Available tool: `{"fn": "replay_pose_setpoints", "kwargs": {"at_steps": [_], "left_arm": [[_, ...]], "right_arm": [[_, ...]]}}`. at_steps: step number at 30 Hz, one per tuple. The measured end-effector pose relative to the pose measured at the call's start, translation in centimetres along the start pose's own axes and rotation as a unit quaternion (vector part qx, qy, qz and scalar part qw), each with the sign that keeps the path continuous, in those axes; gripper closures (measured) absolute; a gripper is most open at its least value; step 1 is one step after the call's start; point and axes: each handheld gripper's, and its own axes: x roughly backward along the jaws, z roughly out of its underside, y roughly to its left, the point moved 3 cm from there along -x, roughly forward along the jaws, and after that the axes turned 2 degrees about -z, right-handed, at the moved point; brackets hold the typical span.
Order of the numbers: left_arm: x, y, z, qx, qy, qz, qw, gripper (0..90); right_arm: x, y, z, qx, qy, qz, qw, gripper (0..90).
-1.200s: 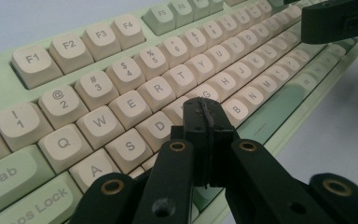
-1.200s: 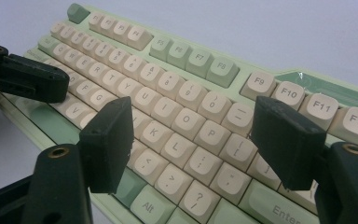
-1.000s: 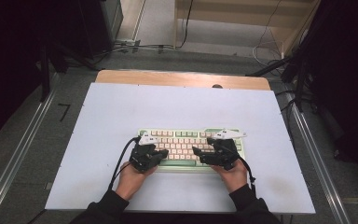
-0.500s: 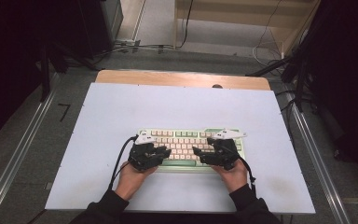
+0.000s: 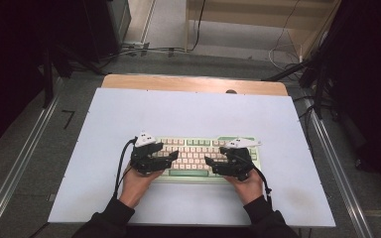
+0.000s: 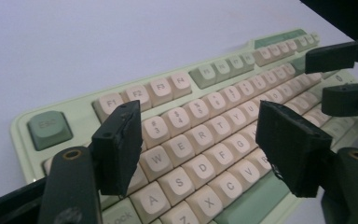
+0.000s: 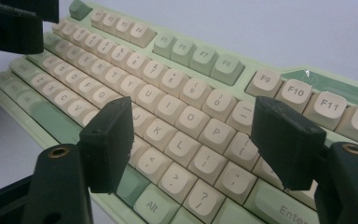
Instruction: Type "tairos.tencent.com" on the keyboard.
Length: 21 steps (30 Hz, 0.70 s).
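Observation:
A pale green keyboard (image 5: 198, 148) with cream keys lies on the white table near the person's side. My left gripper (image 5: 172, 157) hovers over its left half and points right. In the left gripper view the left gripper (image 6: 200, 140) stands open above the W, E, R and T keys of the keyboard (image 6: 223, 70). Its jaws have just been opening, with nothing gripped between them. My right gripper (image 5: 210, 165) hovers over the right half and points left. The right gripper (image 7: 196, 140) is open above the K, L and O keys of the keyboard (image 7: 191, 56).
The white table top (image 5: 193, 111) has bare room behind and beside the keyboard. A wooden strip (image 5: 193, 83) runs along its far edge. Metal rails (image 5: 20, 163) flank the table, and cables lie on the floor beyond. The other gripper's jaws show at the edge of each gripper view.
The left gripper's jaws have spread apart above the keys. Both hands stay in place over the keyboard, and the right gripper looks unchanged.

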Motion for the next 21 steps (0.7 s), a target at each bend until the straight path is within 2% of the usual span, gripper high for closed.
{"fn": "replay_pose_setpoints", "kwargs": {"at_steps": [7,10,12,14,16,18,21], "left_arm": [[-0.5,0.3,-0.1,-0.010,0.002,-0.027,0.9996,30.5],[-0.6,0.3,-0.1,-0.016,-0.002,-0.040,0.9991,35.3],[-0.6,0.4,-0.1,-0.022,-0.005,-0.050,0.9985,48.4],[-0.5,0.5,-0.2,-0.020,-0.007,-0.039,0.9990,69.3],[-0.7,0.4,-0.2,-0.019,-0.003,-0.028,0.9994,84.2],[-0.9,0.2,-0.1,-0.023,0.005,-0.023,0.9995,89.9],[-1.3,0.0,0.0,-0.026,0.018,-0.015,0.9994,90.0]], "right_arm": [[-0.1,0.1,0.1,0.001,0.003,-0.001,1.0000,28.0],[-0.1,0.1,0.1,0.000,0.003,-0.001,1.0000,28.0],[-0.1,0.1,0.1,0.001,0.004,-0.001,1.0000,28.0],[-0.2,0.1,0.1,0.001,0.004,-0.001,1.0000,28.0],[-0.2,0.1,0.1,0.003,0.004,0.000,1.0000,28.0],[-0.2,0.1,0.1,0.003,0.005,-0.001,1.0000,28.1],[-0.2,0.1,0.1,0.003,0.005,-0.001,1.0000,28.1]]}}
